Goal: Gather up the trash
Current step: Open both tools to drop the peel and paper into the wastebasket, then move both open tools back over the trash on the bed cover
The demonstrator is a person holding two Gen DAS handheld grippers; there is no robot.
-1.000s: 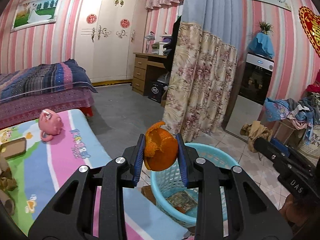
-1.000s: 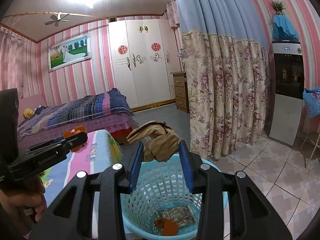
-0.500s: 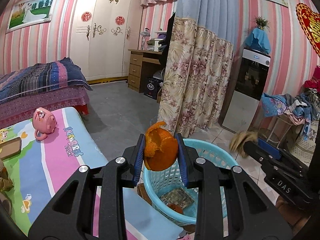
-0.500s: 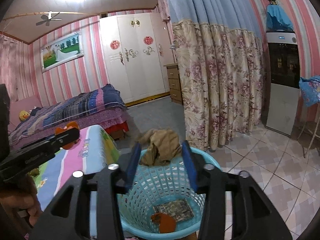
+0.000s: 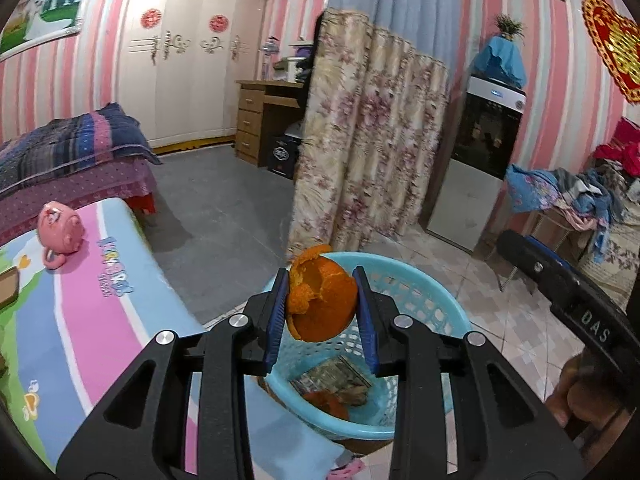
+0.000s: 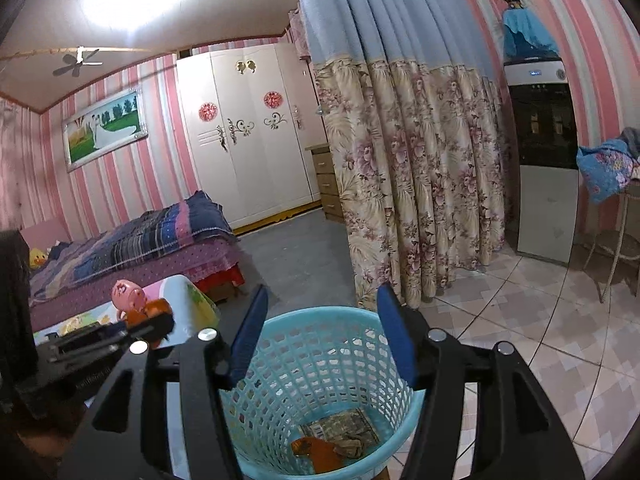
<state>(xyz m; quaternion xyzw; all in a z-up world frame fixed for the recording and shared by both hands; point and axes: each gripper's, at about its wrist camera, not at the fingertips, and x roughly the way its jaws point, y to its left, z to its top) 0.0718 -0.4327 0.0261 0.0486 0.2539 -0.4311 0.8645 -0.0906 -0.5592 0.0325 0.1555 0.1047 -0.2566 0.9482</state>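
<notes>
Since a second ago the crumpled brown paper has left the right gripper (image 6: 322,328), whose blue pads now stand wide apart with nothing between them, directly above the turquoise basket (image 6: 280,328). A crumpled brownish wad (image 6: 352,446) now lies on the basket floor beside an orange scrap (image 6: 316,454) and a flat printed wrapper (image 6: 340,426). The left gripper (image 5: 322,308) has drifted closer over the basket (image 5: 432,292) and still pinches the orange peel (image 5: 320,296) between its blue pads, the peel hanging above the basket's near rim. In the left wrist view the same litter shows at the bottom through the claw. A pink pig toy (image 5: 60,232) sits on the striped cartoon mat (image 5: 100,320) to the left, well apart from the basket, and the flowered curtain (image 5: 368,140) hangs just behind it.
</notes>
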